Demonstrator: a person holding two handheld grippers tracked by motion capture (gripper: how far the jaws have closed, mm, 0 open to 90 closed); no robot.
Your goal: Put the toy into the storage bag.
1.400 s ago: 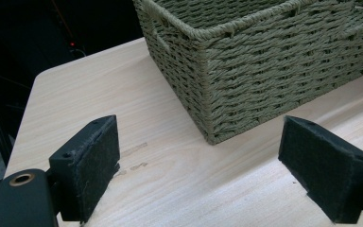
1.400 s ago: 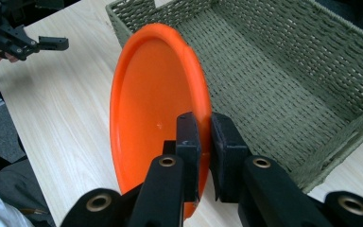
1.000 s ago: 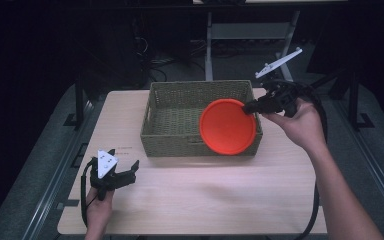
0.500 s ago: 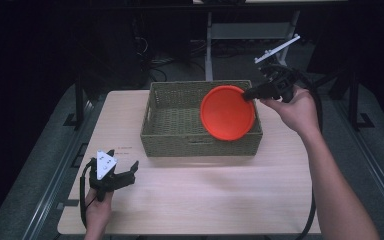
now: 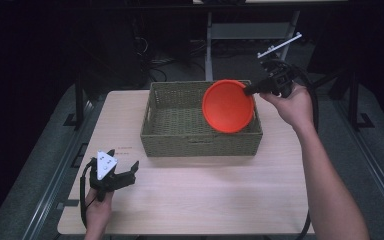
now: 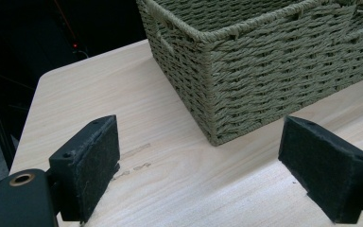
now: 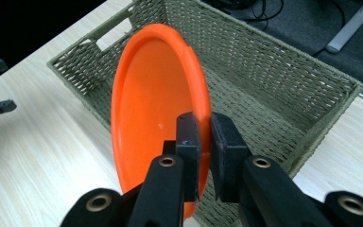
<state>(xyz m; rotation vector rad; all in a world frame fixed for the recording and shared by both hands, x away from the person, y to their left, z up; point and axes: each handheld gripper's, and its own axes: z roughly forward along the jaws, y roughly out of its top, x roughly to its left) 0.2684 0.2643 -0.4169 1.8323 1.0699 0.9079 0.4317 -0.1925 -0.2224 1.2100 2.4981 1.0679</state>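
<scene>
At 7 o'clock on the desk (image 5: 190,200) the left claw (image 5: 130,172) rests in the person's hand with its jaws wide apart, pointing at the basket (image 5: 200,142). At 1 o'clock the right claw (image 5: 248,91) is clamped on the rim of the orange plate (image 5: 227,106). The plate is tilted on edge above the right part of the basket.

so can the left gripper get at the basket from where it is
Probably yes. The left gripper sits open on the table near the basket's front left corner, with bare tabletop between them. The right gripper holds the plate over the far right side, out of the way.
</scene>
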